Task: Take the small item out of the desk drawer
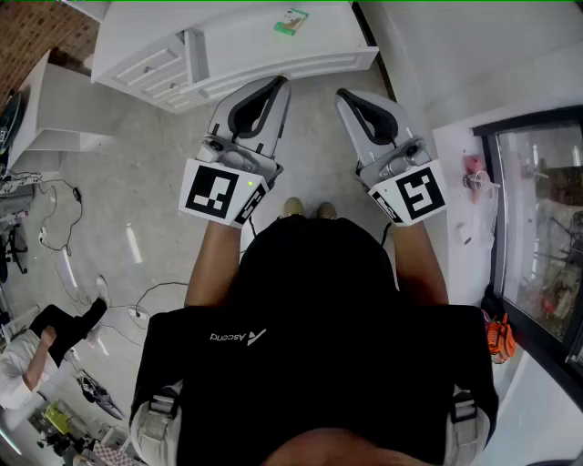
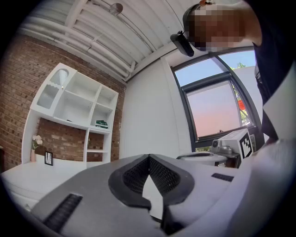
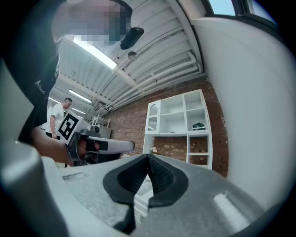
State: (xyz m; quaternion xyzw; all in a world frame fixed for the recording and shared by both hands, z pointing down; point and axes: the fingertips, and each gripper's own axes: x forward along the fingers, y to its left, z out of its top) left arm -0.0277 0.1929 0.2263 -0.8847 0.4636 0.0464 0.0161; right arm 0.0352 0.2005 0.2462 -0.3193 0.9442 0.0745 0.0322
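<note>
In the head view a white desk (image 1: 237,41) stands ahead of me, its drawers (image 1: 150,68) on the left side all pushed in. A small green item (image 1: 291,22) lies on the desk top. My left gripper (image 1: 281,82) and right gripper (image 1: 342,94) are held side by side over the floor, short of the desk's front edge. Both are shut with nothing between the jaws. In the left gripper view the left gripper (image 2: 149,157) has its pads meeting at the tip, as does the right gripper (image 3: 148,156) in its own view. What is inside the drawers is hidden.
A white shelf unit (image 2: 74,99) stands on a brick wall behind the desk, a green object (image 2: 101,123) on one shelf. A glass-fronted window frame (image 1: 547,227) is at the right. Cables (image 1: 55,227) trail on the floor at the left, near a seated person (image 1: 27,355).
</note>
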